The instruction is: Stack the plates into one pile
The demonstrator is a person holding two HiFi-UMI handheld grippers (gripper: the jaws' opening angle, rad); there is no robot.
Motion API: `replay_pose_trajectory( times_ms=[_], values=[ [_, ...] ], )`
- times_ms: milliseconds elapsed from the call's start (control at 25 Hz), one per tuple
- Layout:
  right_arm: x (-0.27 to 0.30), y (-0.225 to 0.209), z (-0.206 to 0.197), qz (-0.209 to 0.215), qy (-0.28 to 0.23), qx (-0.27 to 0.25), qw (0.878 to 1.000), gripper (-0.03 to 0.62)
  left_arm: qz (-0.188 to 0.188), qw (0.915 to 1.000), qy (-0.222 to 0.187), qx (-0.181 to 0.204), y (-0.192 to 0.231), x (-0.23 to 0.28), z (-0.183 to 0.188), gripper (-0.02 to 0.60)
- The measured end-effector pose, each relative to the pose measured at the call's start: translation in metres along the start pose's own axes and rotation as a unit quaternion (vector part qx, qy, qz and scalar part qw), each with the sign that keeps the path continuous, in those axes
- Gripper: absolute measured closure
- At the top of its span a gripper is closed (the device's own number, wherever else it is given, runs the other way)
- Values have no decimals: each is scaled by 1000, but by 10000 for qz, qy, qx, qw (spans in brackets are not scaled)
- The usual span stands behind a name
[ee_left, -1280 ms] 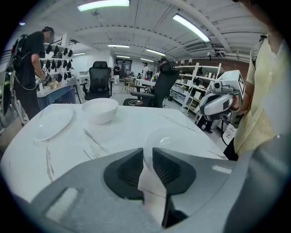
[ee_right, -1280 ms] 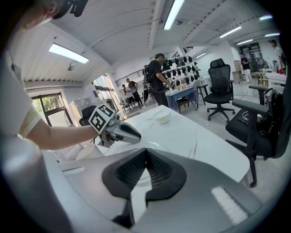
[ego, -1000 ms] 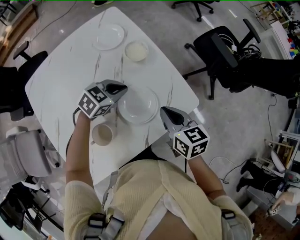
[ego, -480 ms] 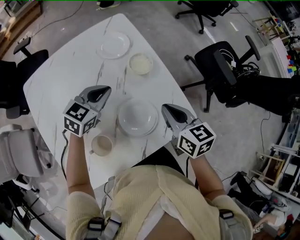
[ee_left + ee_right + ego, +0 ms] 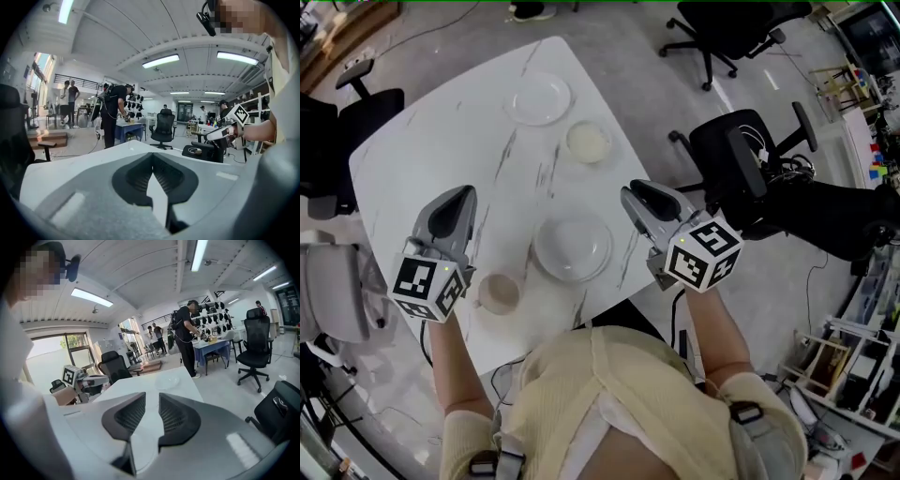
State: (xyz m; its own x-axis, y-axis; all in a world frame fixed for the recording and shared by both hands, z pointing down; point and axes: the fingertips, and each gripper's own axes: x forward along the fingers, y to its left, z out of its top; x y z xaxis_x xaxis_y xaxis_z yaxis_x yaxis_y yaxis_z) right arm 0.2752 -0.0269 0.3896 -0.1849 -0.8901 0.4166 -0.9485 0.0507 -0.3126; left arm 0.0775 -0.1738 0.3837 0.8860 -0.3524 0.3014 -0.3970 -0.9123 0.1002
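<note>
Head view: near plate (image 5: 573, 248); cup (image 5: 498, 293); bowl (image 5: 588, 142); far plate (image 5: 538, 98)

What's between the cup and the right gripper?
In the head view, a white plate sits between the cup and the right gripper, whose empty jaws are opening.

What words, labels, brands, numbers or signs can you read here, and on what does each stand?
None can be read.
The cubes on the left gripper and the right gripper, its empty jaws opening, carry only black-and-white square patterns, not letters.
The near plate, far plate, cup and table show no print.
Background items are too small.
</note>
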Motion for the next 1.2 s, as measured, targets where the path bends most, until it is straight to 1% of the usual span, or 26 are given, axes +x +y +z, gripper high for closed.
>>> replay_pose_trajectory(
  times_ms=[120, 240, 320, 480, 560, 680, 800, 880, 960, 1040, 1120, 1200],
  values=[
    [10, -7, 12, 234, 58, 26, 9997, 505, 400, 9992, -19, -64, 4, -15, 3, 575],
    [17, -15, 22, 495, 142, 78, 9986, 496, 827, 9965, -23, -108, 6, -27, 9, 575],
    [22, -20, 28, 661, 278, -47, 9974, 491, 1120, 9936, 1, -163, 5, -31, 12, 575],
    [32, -34, 40, 882, 561, -464, 9934, 468, 1699, 9853, 65, -150, 4, -33, 22, 575],
    [37, -40, 45, 1064, 646, -532, 9908, 454, 1979, 9801, 106, -99, 3, -34, 27, 575],
    [46, -48, 55, 1370, 696, -602, 9863, 454, 2362, 9715, 173, -107, -1, -36, 35, 575],
    [57, -54, 64, 1642, 768, -601, 9816, 454, 2554, 9666, 193, -93, -8, -35, 43, 575],
    [67, -58, 68, 1757, 834, -605, 9790, 454, 2654, 9639, 154, -151, -13, -33, 47, 575],
    [78, -63, 69, 1863, 915, -595, 9764, 456, 2782, 9601, 106, -272, -17, -30, 49, 575],
    [90, -68, 70, 1984, 999, -531, 9736, 461, 2960, 9541, 116, -451, -21, -25, 47, 575],
    [104, -75, 69, 2044, 1085, -432, 9719, 467, 3107, 9483, 223, -599, -25, -17, 40, 575],
    [118, -83, 68, 2023, 1175, -342, 9716, 468, 3135, 9466, 337, -672, -32, -5, 33, 575]
  ],
)
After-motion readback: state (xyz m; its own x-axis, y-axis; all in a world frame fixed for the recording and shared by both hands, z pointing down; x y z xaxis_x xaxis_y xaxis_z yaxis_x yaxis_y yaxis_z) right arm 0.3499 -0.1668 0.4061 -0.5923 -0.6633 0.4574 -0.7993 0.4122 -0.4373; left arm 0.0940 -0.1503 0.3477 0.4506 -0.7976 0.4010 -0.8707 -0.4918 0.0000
